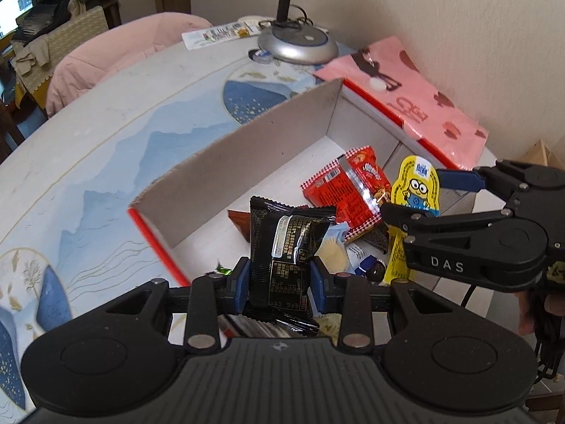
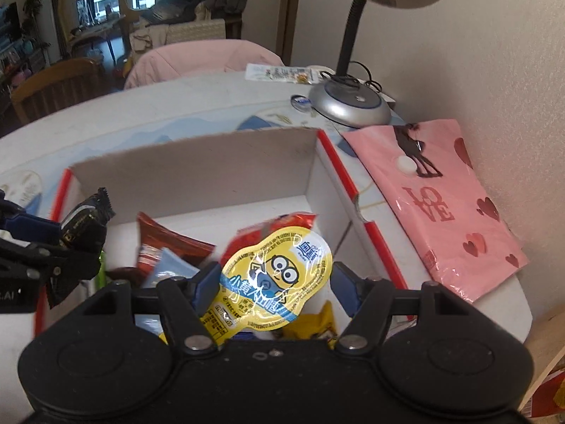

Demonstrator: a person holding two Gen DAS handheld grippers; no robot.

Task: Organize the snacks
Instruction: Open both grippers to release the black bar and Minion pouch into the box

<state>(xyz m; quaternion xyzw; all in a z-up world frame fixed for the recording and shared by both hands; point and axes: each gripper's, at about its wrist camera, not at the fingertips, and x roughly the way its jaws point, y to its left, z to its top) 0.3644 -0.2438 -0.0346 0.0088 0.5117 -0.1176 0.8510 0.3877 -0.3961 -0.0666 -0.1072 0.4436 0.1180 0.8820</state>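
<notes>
Both tools loaded and poised over the open cardboard box [image 1: 247, 148]. Left tool [image 1: 280, 279] clamped narrow on a black snack packet [image 1: 282, 247], long axis standing up out of the pads, upper half free above them. Right tool [image 1: 411, 190] set at middling width across a yellow cartoon-printed snack pouch [image 2: 272, 275]; seen from its own wrist, pouch lying slantwise between the blue pads, left pad touching its edge, right pad showing a sliver of gap, so grip probably light or on a hidden part. Long axis of that pouch running from lower left to upper right.

Key relation for a drop: box floor directly below and ahead of both tools, so only lowering and release apparently needed. Right tool further in, near the box's right wall; left tool nearer the front edge, towards the red-trimmed left side.

Inside the box: a red snack bag [image 1: 348, 190], a dark brown wrapper [image 1: 240, 222], a pale blue-and-white packet [image 1: 335, 243], a small dark candy [image 1: 374, 270], more yellow wrapping underneath. Far half of the box floor bare.

Outside it on the bench [image 1: 106, 141]: a pink gift bag [image 1: 406, 81] beside the right wall, a desk lamp [image 1: 296, 40] at the back, a long white packet [image 1: 220, 33] near the lamp.
</notes>
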